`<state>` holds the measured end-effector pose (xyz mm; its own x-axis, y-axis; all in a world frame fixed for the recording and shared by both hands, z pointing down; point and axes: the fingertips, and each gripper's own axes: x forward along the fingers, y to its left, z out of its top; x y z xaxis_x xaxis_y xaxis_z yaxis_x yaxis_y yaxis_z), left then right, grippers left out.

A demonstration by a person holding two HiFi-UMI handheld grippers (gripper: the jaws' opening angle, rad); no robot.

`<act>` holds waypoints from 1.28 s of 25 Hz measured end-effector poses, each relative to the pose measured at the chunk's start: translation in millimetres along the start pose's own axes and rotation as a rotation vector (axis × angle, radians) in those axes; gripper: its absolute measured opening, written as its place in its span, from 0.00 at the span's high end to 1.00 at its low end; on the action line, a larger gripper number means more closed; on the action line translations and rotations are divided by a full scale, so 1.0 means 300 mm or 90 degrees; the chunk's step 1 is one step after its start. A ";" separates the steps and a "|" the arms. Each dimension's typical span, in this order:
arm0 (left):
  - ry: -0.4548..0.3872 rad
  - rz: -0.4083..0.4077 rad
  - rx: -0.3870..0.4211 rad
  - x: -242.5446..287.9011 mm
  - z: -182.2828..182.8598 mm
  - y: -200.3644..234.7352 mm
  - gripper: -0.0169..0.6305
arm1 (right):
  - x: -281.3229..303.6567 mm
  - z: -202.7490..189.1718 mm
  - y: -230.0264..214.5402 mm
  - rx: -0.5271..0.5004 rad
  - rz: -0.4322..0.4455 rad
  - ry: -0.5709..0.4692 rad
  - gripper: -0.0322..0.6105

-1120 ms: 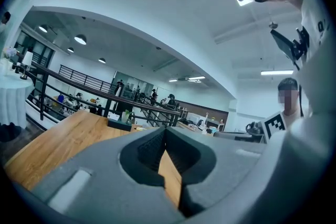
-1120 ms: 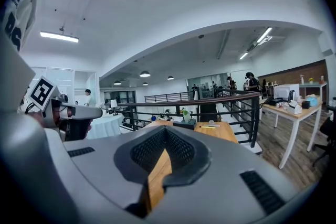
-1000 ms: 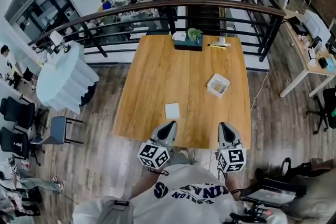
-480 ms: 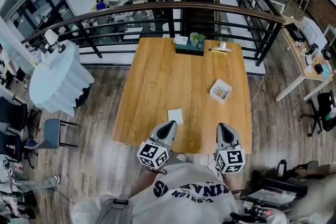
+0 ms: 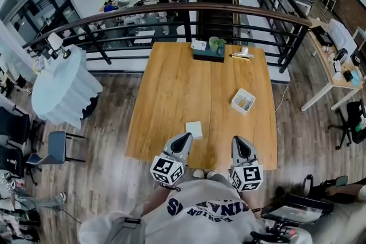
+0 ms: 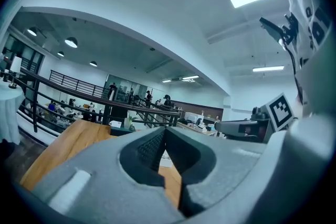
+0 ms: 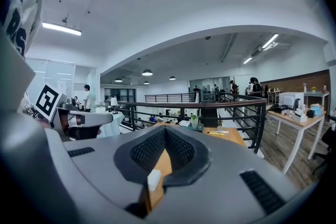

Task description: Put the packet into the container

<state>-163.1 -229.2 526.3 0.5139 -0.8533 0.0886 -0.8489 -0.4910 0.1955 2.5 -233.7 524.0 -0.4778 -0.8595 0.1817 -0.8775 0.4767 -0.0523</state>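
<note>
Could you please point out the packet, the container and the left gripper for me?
packet (image 5: 194, 129), head view, centre of its flat white face.
container (image 5: 238, 107), head view, its near-left rim.
left gripper (image 5: 186, 136), head view, the tip where its jaws meet.

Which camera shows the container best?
The head view: the container sits whole on the table, right of the packet. In the gripper views the left tool and right tool largely block the table; only an unidentifiable white sliver shows.
</note>
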 end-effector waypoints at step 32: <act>0.123 0.019 0.152 0.115 0.066 0.120 0.96 | 0.053 0.053 -0.121 0.007 -0.005 -0.011 0.94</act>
<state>-178.4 -279.8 517.2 0.4822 -0.8306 0.2787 -0.8576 -0.5125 -0.0435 26.0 -267.6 513.1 -0.4718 -0.8659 0.1659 -0.8814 0.4684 -0.0619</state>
